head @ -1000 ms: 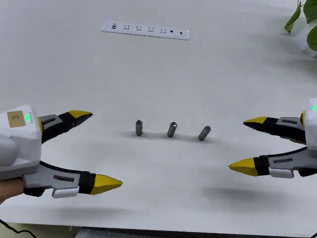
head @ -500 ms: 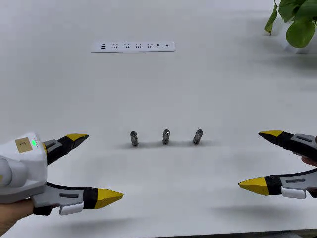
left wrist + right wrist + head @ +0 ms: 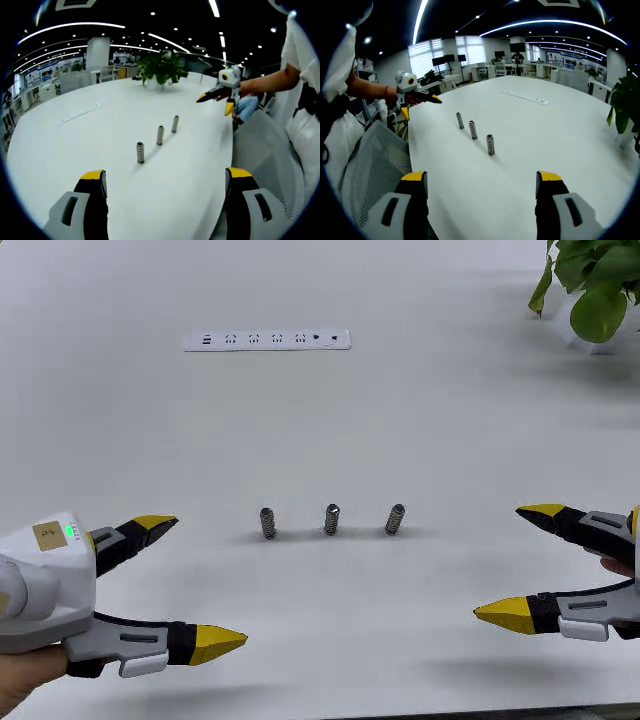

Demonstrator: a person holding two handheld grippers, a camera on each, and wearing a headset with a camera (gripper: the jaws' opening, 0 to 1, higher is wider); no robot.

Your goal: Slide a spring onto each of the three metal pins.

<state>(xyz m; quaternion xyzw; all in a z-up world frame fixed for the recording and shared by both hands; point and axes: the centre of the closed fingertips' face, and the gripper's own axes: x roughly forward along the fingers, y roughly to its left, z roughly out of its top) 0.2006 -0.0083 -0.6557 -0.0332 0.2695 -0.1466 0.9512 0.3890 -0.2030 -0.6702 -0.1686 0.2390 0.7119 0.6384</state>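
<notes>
Three upright pins stand in a row on the white table, each wearing a spring: the left one (image 3: 267, 523), the middle one (image 3: 331, 519) and the right one (image 3: 395, 519). They also line up in the left gripper view (image 3: 140, 152) and the right gripper view (image 3: 490, 145). My left gripper (image 3: 195, 583) hovers open at the near left, well short of the row. At the near right my right gripper (image 3: 520, 562) is open too. Neither holds anything.
A white power strip (image 3: 266, 340) lies flat at the back of the table. A potted green plant (image 3: 590, 285) stands at the far right corner. The table's near edge runs just below both grippers, with a mesh chair (image 3: 370, 170) beyond it.
The head camera has tilted, so the scene sits lower and further left. Both grippers have drawn slightly back toward the near edge, still open. The springs on the pins have not moved.
</notes>
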